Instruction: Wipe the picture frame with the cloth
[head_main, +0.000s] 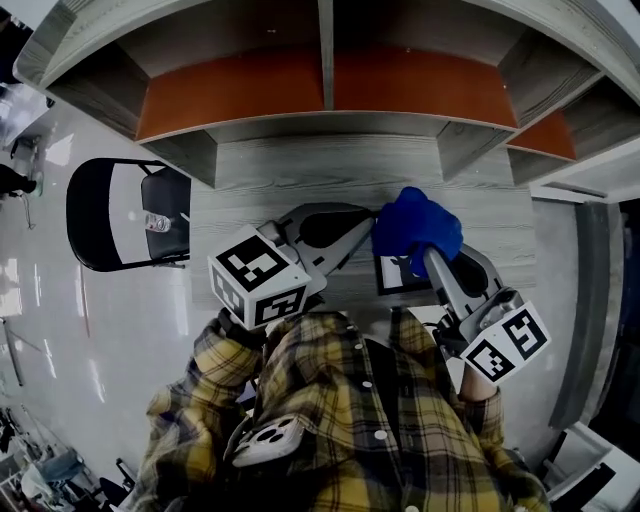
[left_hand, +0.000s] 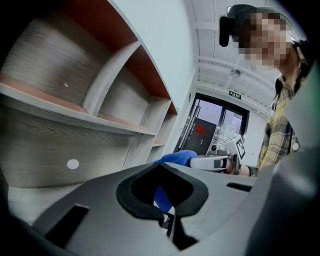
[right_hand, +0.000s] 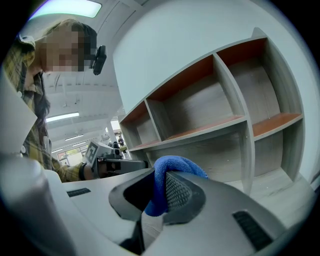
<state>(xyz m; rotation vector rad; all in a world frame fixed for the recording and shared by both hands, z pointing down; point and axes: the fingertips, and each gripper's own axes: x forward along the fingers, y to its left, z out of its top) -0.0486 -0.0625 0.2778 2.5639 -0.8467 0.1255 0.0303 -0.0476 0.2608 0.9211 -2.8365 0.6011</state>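
A: Entry one, far left?
B: A black folding chair (head_main: 118, 215), standing left of the table (head_main: 300, 180).

A: Entry two?
B: The left tool (head_main: 368, 220). It reaches from lower left across the table toward the middle, with its marker cube (head_main: 258, 278) at the rear. The jaws are drawn together with no working gap. Its own view shows a sliver of black-and-white edge low in the slit between them. I cannot tell whether that edge is pinched or only lies behind.

A: Entry three, the task's thing?
B: The picture frame (head_main: 395, 272). It has a black border and a white inside, and sits on the table just right of the left tool's tip. Only its left and near edges show.

A: What covers the rest?
B: Entry four, the cloth (head_main: 415, 225). It is blue and bunched into a ball over the frame's far part, just beside the left tool's tip. Whether it presses on the frame cannot be judged.

A: Entry five?
B: The right tool (head_main: 430, 258). It comes in from lower right, crossing over the frame. Its jaws are clamped narrow on the cloth, and a fold sits against the ribbed pad (right_hand: 176, 192) and bulges over the tips.

A: Background?
B: A shelf unit (head_main: 330, 90), grey with orange-brown boards, at the table's far side.
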